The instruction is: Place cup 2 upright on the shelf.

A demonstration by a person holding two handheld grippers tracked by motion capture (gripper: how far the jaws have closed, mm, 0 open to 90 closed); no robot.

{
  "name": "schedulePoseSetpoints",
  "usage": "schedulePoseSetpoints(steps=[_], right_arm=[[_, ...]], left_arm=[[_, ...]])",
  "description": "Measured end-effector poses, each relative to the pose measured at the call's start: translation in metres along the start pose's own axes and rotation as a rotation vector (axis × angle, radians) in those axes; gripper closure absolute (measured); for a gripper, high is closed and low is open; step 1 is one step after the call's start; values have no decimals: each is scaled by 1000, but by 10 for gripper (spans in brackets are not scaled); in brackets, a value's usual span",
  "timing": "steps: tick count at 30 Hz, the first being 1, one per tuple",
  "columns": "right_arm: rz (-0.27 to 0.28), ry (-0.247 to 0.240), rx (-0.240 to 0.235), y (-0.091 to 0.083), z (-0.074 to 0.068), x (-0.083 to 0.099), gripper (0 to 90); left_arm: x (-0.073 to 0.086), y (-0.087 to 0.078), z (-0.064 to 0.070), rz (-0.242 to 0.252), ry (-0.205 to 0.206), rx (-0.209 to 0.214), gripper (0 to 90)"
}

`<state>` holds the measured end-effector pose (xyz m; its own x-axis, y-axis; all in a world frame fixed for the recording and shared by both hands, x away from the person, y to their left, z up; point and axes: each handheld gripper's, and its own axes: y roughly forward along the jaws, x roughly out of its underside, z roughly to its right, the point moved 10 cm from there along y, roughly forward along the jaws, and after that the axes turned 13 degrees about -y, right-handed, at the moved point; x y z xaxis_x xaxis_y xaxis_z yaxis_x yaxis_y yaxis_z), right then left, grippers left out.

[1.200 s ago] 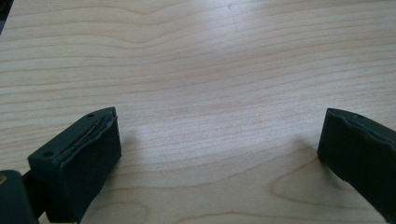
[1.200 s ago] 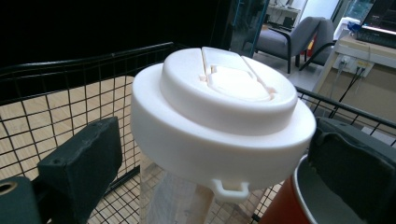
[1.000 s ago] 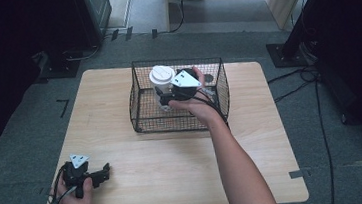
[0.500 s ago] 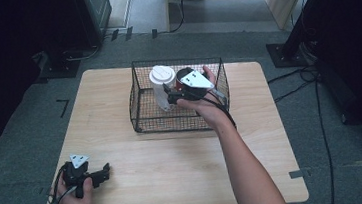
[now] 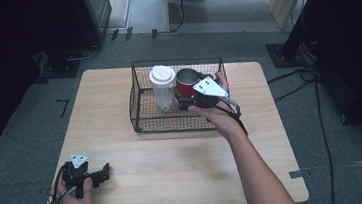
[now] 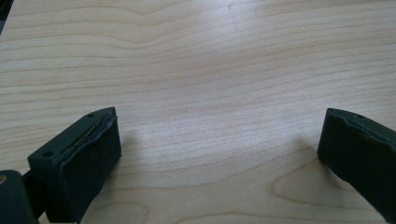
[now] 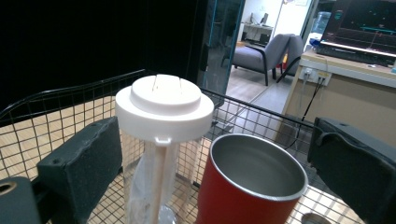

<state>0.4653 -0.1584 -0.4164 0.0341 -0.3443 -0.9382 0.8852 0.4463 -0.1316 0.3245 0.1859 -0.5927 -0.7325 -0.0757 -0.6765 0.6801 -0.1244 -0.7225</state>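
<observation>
Standing upright inside the wire basket, the red cup sits just beside the clear bottle with the white lid, nearly touching it, toward the basket's far right corner. We hold the right gripper over the basket's near right part, its jaws spread wide with the cup and bottle between them in the right gripper view, gripping neither. We rest the left gripper on the wooden table, well apart from the basket, jaws spread on nothing.
</observation>
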Motion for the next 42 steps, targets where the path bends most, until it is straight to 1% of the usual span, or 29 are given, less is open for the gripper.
schedulePoseSetpoints(steps=[8,14,15,17,22,28,33,42], right_arm=[[7,2,18,-23,6,8,34],[3,2,28,-39,7,18,34],[2,12,31,-45,8,20,34],[3,9,33,-47,8,21,34],[7,14,36,-64,8,28,34],[-10,12,60,-84,14,39,34],[-29,18,93,-105,22,52,34],[-69,60,165,-150,39,89,34]], left_arm=[[0,0,0,0,0,0,0],[0,0,0,1,-1,0,0],[0,0,0,0,0,0,0],[0,0,0,1,-2,0,0],[0,0,0,2,-3,0,0],[0,0,0,2,-3,0,0],[0,0,0,1,-2,0,0],[0,0,0,0,-1,0,0]])
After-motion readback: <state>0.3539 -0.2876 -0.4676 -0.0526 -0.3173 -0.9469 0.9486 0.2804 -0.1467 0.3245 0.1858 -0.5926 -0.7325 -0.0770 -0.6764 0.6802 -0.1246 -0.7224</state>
